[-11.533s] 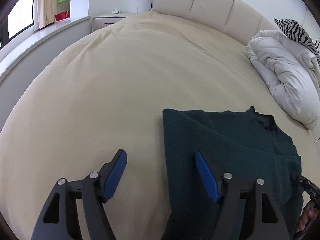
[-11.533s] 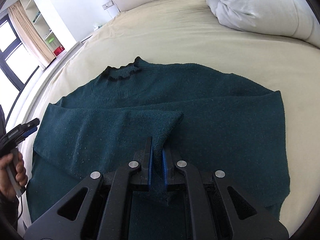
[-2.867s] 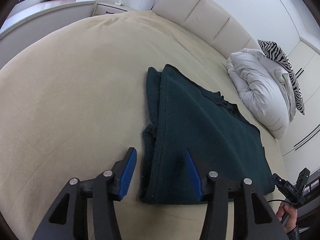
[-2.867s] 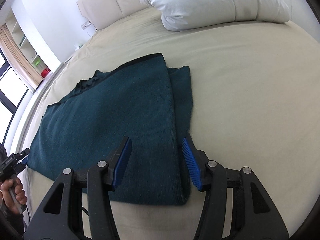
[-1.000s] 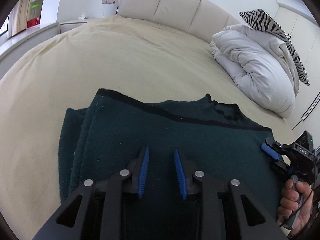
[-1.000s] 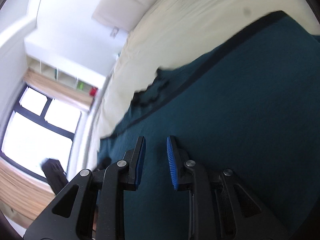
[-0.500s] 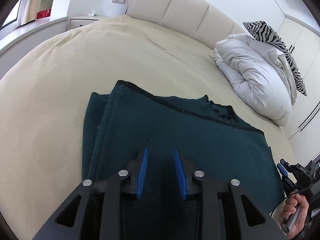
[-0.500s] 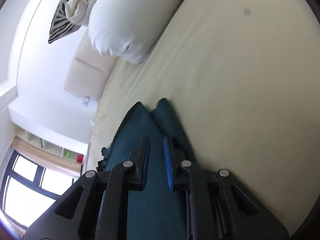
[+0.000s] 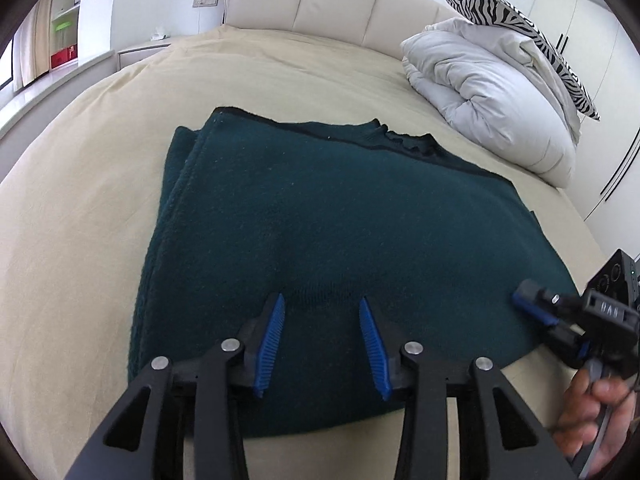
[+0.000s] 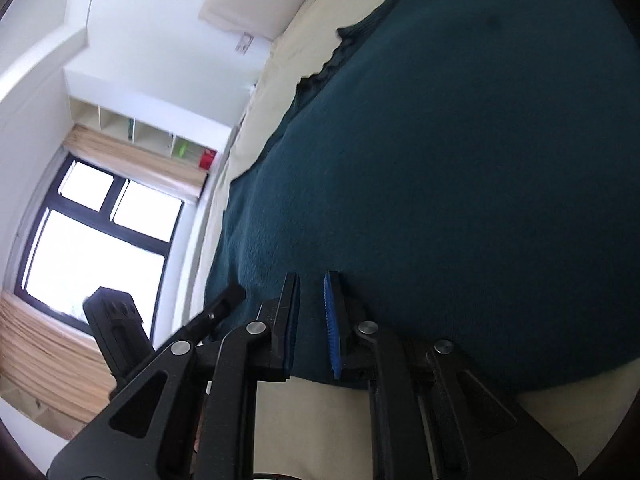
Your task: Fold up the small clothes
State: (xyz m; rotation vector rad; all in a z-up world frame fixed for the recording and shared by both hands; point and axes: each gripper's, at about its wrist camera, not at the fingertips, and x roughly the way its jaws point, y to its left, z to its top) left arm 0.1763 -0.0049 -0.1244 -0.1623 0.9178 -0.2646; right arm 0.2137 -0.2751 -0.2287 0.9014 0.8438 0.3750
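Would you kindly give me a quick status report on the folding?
Left gripper open over dark green knitted sweater. Right gripper nearly shut at its near edge. Sweater folded flat on cream bed. Nothing obstructing.

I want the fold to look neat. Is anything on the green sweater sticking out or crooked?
A little. On the green sweater, an under layer pokes out past the top layer along its left side, so the edges do not line up there. The rest lies flat on the bed.

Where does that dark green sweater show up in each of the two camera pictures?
Left wrist view: the dark green sweater fills the middle, folded on the bed.
Right wrist view: the sweater fills the right and upper part, tilted.
Shared landmark: its frilly black collar, at the far edge in the left view, top middle in the right view.
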